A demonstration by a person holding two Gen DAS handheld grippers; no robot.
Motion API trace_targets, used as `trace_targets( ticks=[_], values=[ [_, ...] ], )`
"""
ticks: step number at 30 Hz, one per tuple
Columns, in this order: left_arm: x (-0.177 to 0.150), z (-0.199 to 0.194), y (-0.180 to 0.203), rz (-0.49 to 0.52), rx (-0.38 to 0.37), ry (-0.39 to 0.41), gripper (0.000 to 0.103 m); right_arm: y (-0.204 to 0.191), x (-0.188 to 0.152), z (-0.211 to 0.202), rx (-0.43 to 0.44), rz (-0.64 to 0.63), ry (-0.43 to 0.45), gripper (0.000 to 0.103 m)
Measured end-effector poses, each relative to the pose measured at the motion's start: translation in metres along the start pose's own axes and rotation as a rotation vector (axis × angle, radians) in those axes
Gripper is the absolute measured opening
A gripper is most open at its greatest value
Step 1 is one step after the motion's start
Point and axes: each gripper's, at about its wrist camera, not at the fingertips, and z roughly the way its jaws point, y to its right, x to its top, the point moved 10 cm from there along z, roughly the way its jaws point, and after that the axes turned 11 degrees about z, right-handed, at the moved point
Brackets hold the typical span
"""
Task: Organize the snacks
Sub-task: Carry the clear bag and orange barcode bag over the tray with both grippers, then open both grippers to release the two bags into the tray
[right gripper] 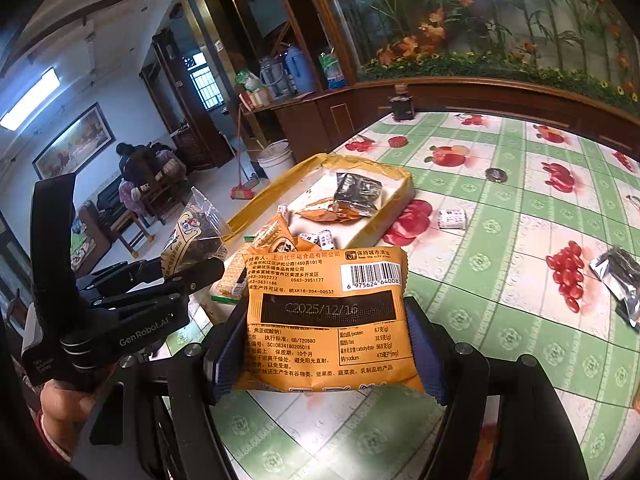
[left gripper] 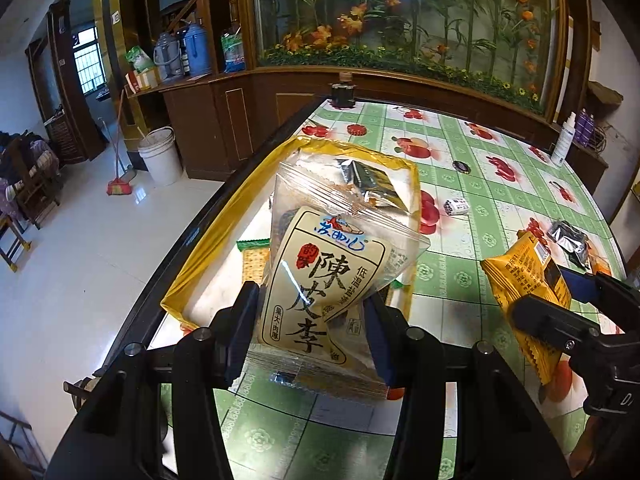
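snacks point(left gripper: 320, 276) in tongs point(left gripper: 312, 312) — by box rim point(left gripper: 208, 248)

The left tongs point(left gripper: 312, 320) clamp a clear plum packet point(left gripper: 320, 276) above the near end of a yellow-rimmed tray point(left gripper: 208, 256) on the bench point(left gripper: 492, 208). To the right, the right tongs point(left gripper: 560, 300) grip an orange packet point(left gripper: 524, 280).

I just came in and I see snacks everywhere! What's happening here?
A person is tidying snacks with two hand-held grippers. The left gripper grips a clear plum candy packet; the right gripper grips an orange snack packet. Both hang above the table near the yellow tray, which already holds several snacks.
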Motion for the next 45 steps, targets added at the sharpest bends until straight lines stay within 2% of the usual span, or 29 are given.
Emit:
trace_targets(
  ticks=[15, 23, 35, 40, 43, 45],
  values=[
    [-0.002, 0.026, -0.025, -0.040, 0.019, -0.046, 0.049, -0.019, 0.022, 0.046, 0.040, -0.021, -0.037, 0.073],
    [0.001, 0.055, -0.033, -0.050, 0.022, -0.096, 0.049, -0.033, 0.043, 0.081, 0.056, -0.048, -0.045, 0.073],
    [0.005, 0.084, -0.040, -0.070, 0.027, -0.144, 0.050, -0.022, 0.076, 0.125, 0.028, -0.026, -0.033, 0.073],
    [0.010, 0.082, -0.043, -0.063, 0.044, -0.129, 0.051, -0.021, 0.081, 0.141, 0.017, -0.028, -0.040, 0.073],
    [0.012, 0.079, -0.045, -0.064, 0.042, -0.115, 0.057, -0.023, 0.078, 0.149, 0.016, -0.035, -0.059, 0.075],
    [0.014, 0.076, -0.045, -0.062, 0.047, -0.104, 0.058, -0.024, 0.076, 0.152, 0.013, -0.039, -0.066, 0.076]
  ],
)
